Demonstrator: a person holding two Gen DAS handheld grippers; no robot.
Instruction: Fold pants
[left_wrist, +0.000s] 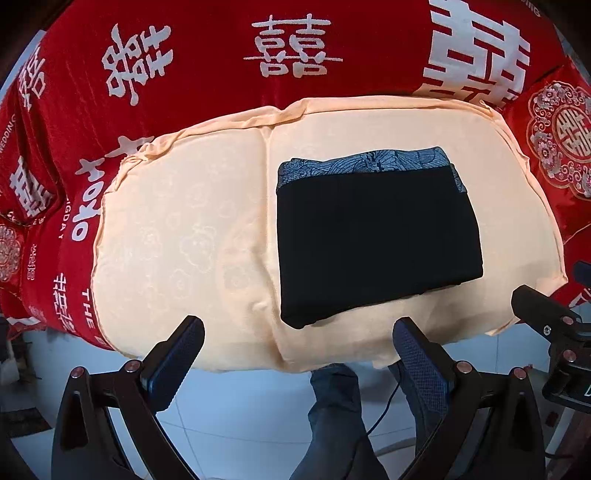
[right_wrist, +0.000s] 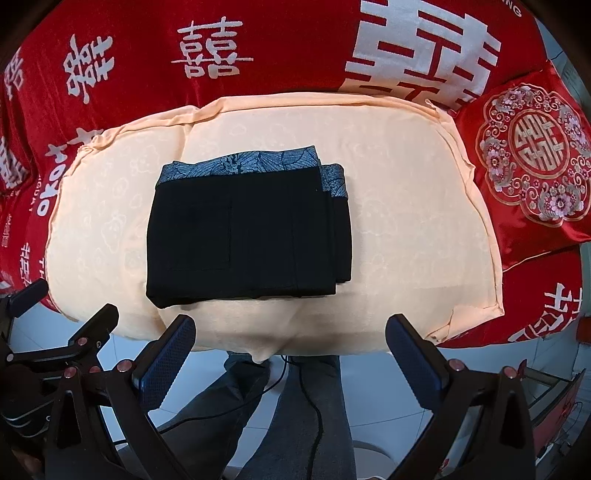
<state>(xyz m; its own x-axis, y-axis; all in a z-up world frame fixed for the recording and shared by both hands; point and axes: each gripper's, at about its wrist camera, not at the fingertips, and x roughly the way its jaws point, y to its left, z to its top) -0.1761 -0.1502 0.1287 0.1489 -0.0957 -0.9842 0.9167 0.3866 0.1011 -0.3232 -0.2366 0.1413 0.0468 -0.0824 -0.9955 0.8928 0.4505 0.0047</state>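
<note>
The black pants (left_wrist: 376, 240) lie folded into a compact rectangle on a peach cushion (left_wrist: 177, 229), with a blue-grey patterned band along the far edge. They also show in the right wrist view (right_wrist: 247, 236) on the same cushion (right_wrist: 406, 221). My left gripper (left_wrist: 299, 343) is open and empty, held back off the cushion's near edge, left of the pants. My right gripper (right_wrist: 291, 339) is open and empty, just in front of the pants. The right gripper also shows at the right edge of the left wrist view (left_wrist: 546, 314).
A red bedspread with white characters (left_wrist: 258, 48) lies behind the cushion. A red embroidered pillow (right_wrist: 535, 155) sits at the right. Below the cushion edge are pale floor tiles (right_wrist: 380, 387), the person's legs (right_wrist: 295, 406) and a black cable (right_wrist: 314, 413).
</note>
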